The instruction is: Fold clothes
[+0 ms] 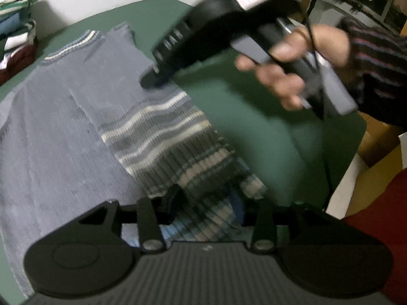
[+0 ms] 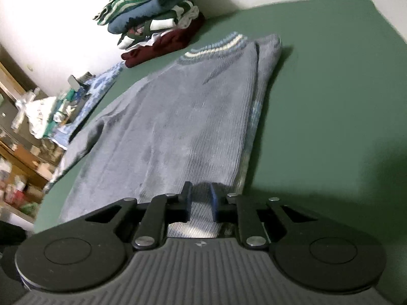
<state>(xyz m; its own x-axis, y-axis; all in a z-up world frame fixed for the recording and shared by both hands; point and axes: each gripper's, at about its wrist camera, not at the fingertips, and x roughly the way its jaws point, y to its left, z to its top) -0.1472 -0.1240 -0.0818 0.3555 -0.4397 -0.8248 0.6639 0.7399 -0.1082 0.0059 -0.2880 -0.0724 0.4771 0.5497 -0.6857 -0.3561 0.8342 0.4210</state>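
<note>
Grey-blue ribbed sweater (image 2: 193, 117) flat on green worktop (image 2: 330, 101), striped sleeve (image 1: 168, 137) folded across; left gripper (image 1: 206, 203) fingers parted over sleeve, right gripper (image 2: 201, 200) fingers narrowly apart, gripping nothing; risk: snagged knit drags fold open.

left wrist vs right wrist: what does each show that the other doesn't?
Left wrist only: the right gripper with the hand holding it, tips down on the sweater, and the striped sleeve folded across it.
Right wrist only: clutter on shelves beside the table.
Both: the blue-grey sweater with its striped collar, the green table, the pile of folded clothes.
</note>
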